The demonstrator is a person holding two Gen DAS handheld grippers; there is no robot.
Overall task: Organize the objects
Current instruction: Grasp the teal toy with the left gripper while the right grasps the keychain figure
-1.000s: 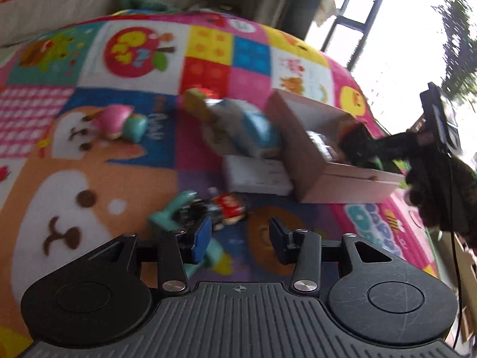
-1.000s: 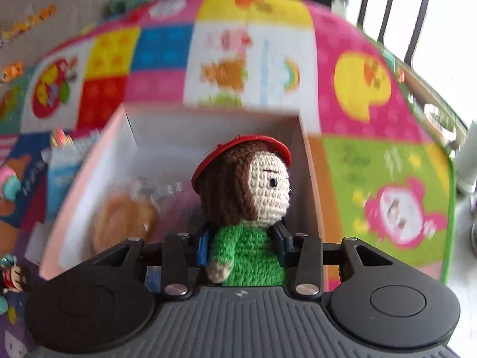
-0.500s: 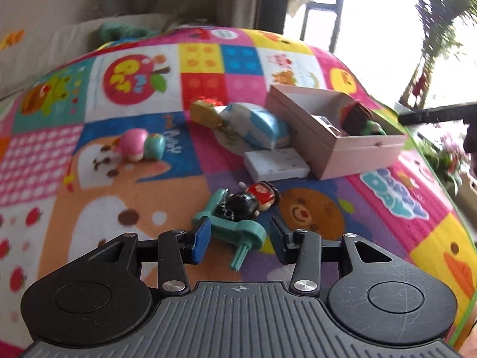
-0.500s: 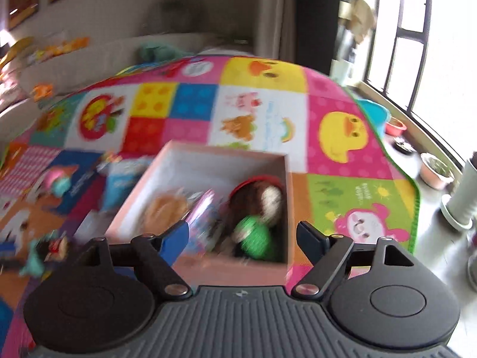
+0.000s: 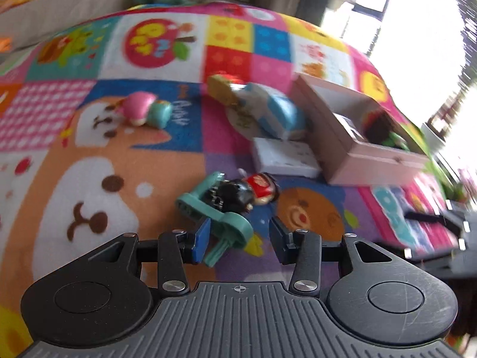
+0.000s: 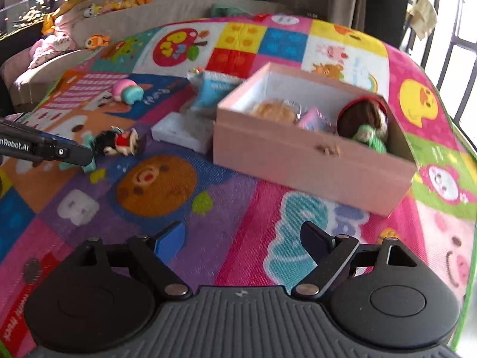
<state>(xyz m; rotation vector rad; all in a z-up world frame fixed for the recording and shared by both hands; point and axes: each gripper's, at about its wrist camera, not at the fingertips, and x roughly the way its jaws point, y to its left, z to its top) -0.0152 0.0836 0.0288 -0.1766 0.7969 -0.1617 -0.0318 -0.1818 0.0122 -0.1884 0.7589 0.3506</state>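
A pink box (image 6: 313,152) stands on the colourful play mat; it also shows in the left wrist view (image 5: 357,149). In it lie a crocheted doll with a red hat (image 6: 365,119), a round bun (image 6: 274,112) and a pink packet (image 6: 313,119). My right gripper (image 6: 238,238) is open and empty, held back from the box. My left gripper (image 5: 240,238) is open, low over a teal toy (image 5: 220,217) with a black-and-red figure (image 5: 247,192); the toy's end lies between the fingers. The left gripper shows in the right wrist view (image 6: 71,152).
On the mat lie a white flat box (image 5: 283,158), a blue-and-white pouch (image 5: 268,113), a yellow packet (image 5: 222,89) and a pink-and-teal toy (image 5: 146,112). A sofa with plush toys (image 6: 59,35) stands at the back. A window is to the right.
My right gripper let go of the crocheted doll in the box, opened and pulled back. My left gripper moved closer to the teal toy.
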